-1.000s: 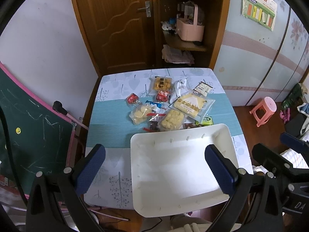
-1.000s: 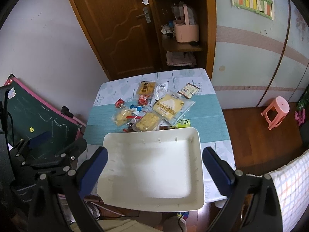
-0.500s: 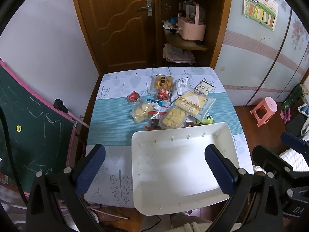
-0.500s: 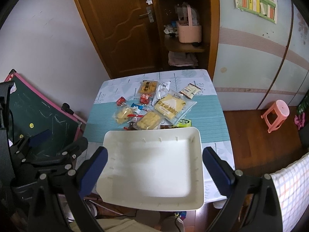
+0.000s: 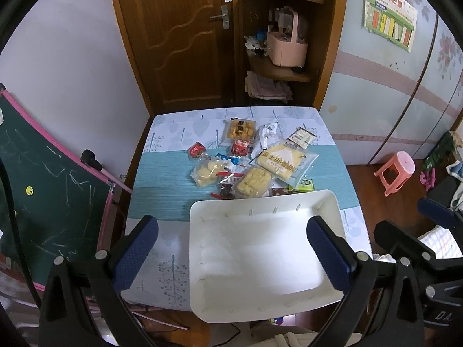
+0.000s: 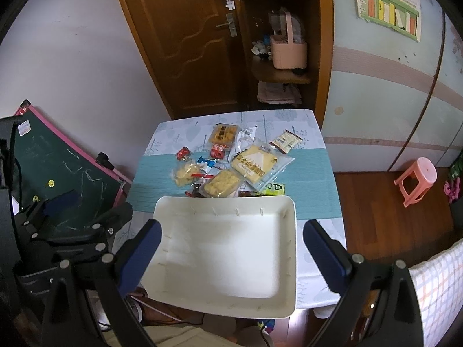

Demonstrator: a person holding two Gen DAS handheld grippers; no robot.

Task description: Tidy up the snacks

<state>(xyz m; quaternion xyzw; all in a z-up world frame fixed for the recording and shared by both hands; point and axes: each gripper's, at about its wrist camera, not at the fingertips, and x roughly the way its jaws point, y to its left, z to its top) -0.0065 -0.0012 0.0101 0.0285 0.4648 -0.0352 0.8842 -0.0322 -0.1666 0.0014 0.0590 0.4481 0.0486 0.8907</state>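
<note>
A pile of snack packets lies mid-table: a large yellow cake pack, a yellow biscuit pack, a clear pack of yellow pieces, an orange pack, small red packets and a green one. An empty white tray sits at the table's near edge. My left gripper and right gripper hover high above the tray, both open and empty.
The small table has a blue-and-white cloth. A green chalkboard leans at its left. A wooden door and corner shelf with a pink basket stand behind. A pink stool is on the floor at right.
Both grippers have drawn slightly up and back, so the table and tray look a little smaller. Nothing on the table has moved.
</note>
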